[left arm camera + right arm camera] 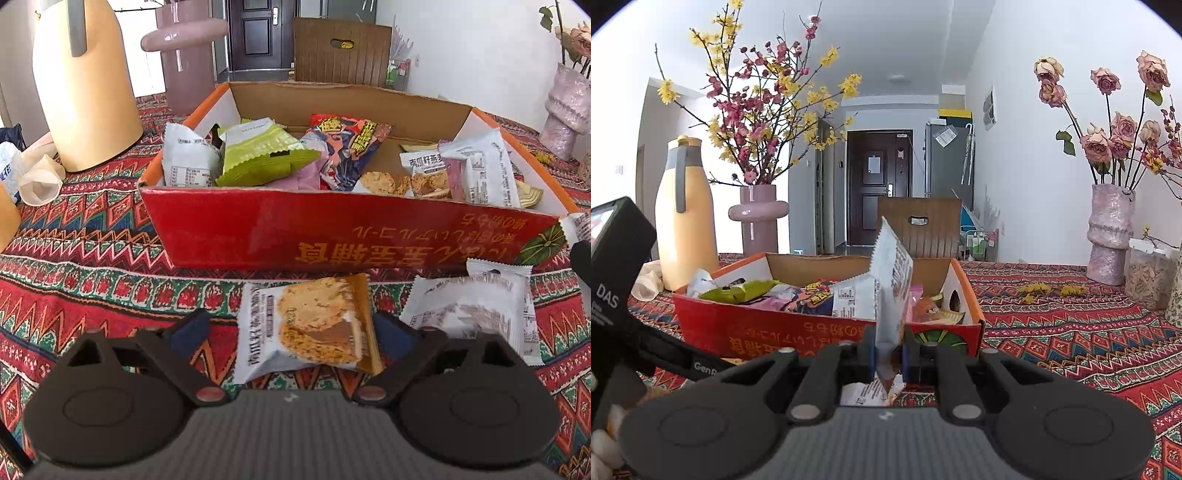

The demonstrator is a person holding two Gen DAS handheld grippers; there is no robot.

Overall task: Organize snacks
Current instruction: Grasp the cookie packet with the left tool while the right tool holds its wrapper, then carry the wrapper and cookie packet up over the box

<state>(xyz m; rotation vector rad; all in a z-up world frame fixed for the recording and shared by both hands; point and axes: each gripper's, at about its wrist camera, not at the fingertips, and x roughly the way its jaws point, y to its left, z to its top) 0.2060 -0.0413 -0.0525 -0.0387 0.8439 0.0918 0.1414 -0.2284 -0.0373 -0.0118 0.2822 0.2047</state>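
In front of the red snack box [332, 229], the left gripper [291, 332] straddles a biscuit packet [306, 328] with jaws wide, not yet pinching. The right gripper [888, 354] pinches a white packet [890, 280] upright before the box. A skewed closure could slide the slick wrapper aside.

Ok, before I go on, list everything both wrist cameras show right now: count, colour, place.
cardboard box: one, red front, orange rim, mid-table, open
snack packets in box: several, white, green, red-blue, pink
biscuit packet: one, white and tan, on the cloth in front of the box, between the left fingers
second packet: one, white, on the cloth to its right
held packet: one, white, upright in the right gripper
tablecloth: one, red patterned
jug: one, yellow, left of box
vases: two, pink, holding flowers
chair: one, brown, behind table
door: one, dark, far wall
left gripper: black, open
right gripper: black, shut on held packet
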